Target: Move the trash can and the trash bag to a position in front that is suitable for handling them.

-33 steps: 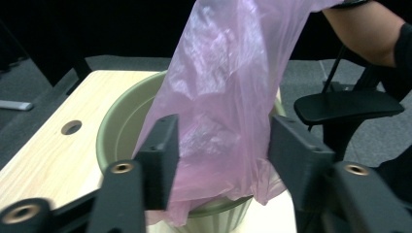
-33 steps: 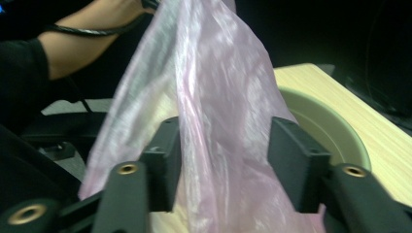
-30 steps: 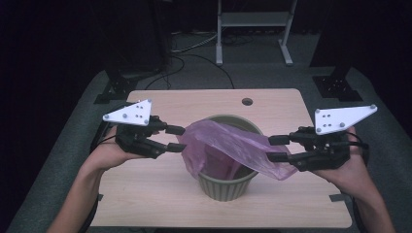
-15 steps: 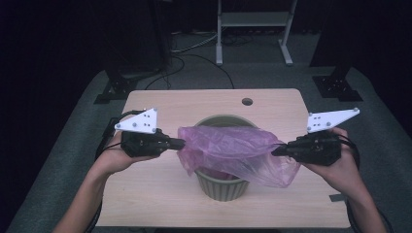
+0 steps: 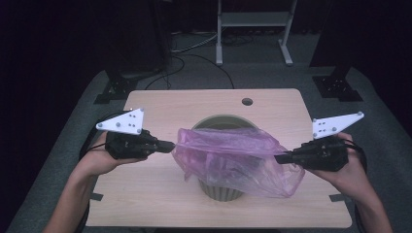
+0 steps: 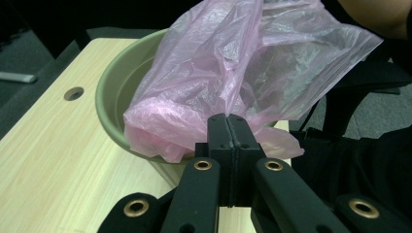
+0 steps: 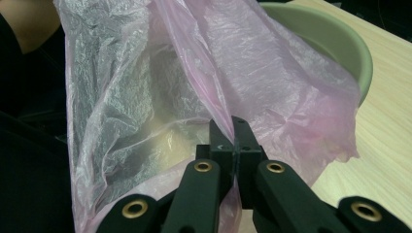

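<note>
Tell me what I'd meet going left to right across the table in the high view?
Left hand → left gripper → pink plastic bag, stretched over the green bin → right gripper → right hand.

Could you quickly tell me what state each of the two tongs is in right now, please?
Left tongs: closed, pinching the edge of the pink plastic bag.
Right tongs: closed, pinching the same bag's opposite edge.
</note>
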The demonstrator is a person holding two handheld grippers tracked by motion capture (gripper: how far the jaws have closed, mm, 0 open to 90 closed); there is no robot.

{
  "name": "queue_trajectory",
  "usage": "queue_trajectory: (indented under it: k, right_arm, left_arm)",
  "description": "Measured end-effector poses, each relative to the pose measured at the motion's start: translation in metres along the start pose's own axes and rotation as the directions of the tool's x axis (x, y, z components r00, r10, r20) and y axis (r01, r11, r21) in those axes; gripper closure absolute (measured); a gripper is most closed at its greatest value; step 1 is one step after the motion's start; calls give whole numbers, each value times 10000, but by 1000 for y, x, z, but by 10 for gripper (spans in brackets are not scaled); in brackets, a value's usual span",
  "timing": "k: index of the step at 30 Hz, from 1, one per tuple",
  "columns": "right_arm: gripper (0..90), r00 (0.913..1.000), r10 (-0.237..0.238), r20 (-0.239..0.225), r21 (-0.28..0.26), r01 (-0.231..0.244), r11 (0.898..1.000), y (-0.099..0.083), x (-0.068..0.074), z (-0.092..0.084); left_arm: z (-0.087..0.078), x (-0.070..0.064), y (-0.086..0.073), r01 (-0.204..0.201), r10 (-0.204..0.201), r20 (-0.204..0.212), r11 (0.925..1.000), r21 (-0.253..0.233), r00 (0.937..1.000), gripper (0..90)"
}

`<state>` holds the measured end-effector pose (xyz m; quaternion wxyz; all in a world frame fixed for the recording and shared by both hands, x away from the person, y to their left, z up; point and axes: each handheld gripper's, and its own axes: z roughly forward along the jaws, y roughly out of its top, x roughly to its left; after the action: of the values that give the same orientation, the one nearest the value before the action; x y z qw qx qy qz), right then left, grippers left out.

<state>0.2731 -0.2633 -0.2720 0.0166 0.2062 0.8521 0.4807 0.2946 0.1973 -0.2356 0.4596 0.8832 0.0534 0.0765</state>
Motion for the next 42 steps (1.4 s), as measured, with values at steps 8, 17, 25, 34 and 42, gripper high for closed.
queue_trajectory:
  k: [8, 17, 25, 34, 42]
  right_arm:
    - [900, 9954, 857, 428, -415, -839, 9956, 1, -27, 12]
    - [900, 9702, 2100, 1209, -914, -1997, 9756, -16, -64, 29]
    - [900, 9561, 2551, 1443, -1391, -2356, 9618, -30, -76, 33]
    - [900, 9752, 1775, 1321, -1332, -1600, 9781, -11, -51, 25]
    - [900, 9838, 1298, 1240, -1182, -1152, 9863, 2, -34, 25]
  left_arm:
    - [26, 31, -12, 1209, -1147, -813, 9898, 760, 9901, 900]
    - [56, 65, -34, 2110, -2058, -1112, 9768, 372, 9723, 900]
    - [58, 78, -48, 2573, -2579, -1151, 9661, -200, 9593, 900]
    - [31, 53, -33, 1553, -1604, -738, 9854, -700, 9843, 814]
    - [5, 36, -33, 1254, -1325, -615, 9862, -1077, 9893, 713]
